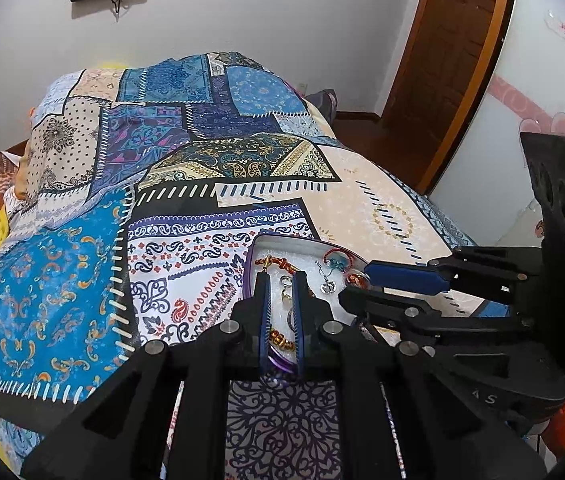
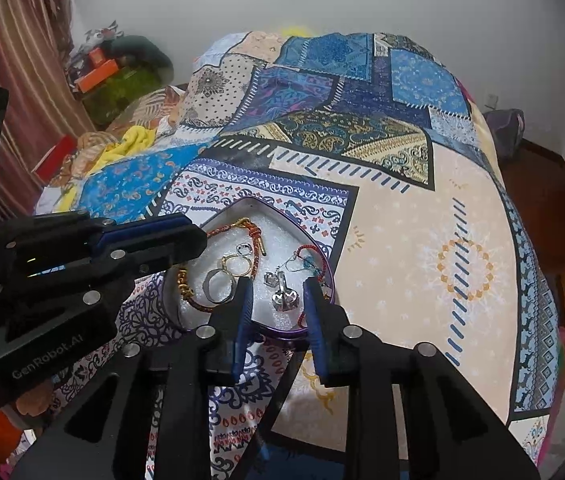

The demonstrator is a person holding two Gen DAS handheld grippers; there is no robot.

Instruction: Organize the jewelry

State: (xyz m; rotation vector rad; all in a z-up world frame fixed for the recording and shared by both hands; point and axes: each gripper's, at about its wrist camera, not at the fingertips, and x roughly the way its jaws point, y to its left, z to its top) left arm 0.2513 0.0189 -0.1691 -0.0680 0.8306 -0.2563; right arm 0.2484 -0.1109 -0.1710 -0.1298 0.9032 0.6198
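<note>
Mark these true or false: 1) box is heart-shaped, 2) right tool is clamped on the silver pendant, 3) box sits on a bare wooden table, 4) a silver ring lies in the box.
1) True: the box is heart-shaped, with a purple rim.
2) False: the right tool is open. The silver pendant lies between its fingers, and the pads do not press on it.
3) False: the box sits on a patterned bedspread.
4) True: the silver ring lies on the white lining.
</note>
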